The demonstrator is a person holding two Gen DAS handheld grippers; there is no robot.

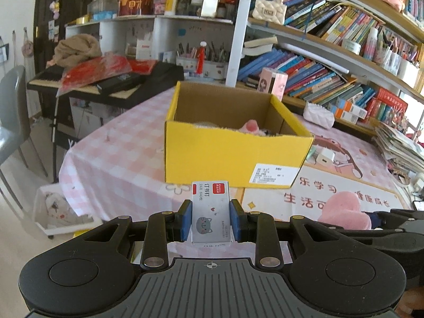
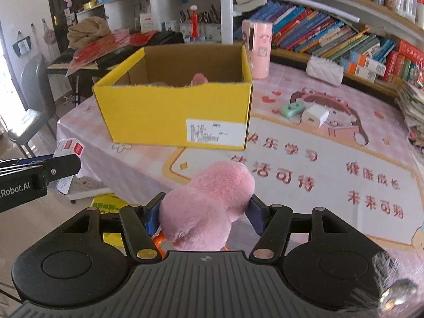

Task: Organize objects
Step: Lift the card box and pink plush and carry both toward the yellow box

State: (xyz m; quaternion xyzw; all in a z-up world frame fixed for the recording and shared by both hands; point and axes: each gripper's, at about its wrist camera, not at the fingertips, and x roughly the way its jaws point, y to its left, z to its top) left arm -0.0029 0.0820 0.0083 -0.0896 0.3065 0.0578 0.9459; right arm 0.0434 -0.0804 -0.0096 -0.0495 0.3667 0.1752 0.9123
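Carrying a load in each hand, the person has both items short of the yellow box point(image 2: 175, 111), which stands open-topped on the pink-checked desk point(image 2: 304, 159) with something pink already lying inside. The left hand-held gripper point(image 1: 211, 221) is clamped on a small staple box point(image 1: 211, 212), its blue pads pressing the two long sides; the box stands upright and juts well forward of the pads. The right hand-held gripper point(image 2: 204, 216) is clamped on a pink plush toy point(image 2: 209, 206), the soft body bulging above and below the jaws.

The likeliest trouble is the staple box pivoting or sliding out — it is smooth card, held only near its lower half, so a quick tilt over the rim could tip it onto the desk. The plush squashes under pressure, so the hold may loosen and it could sag free early. Both hands heading for one opening also risks the two grippers knocking together — or clipping the near wall and shoving the box.
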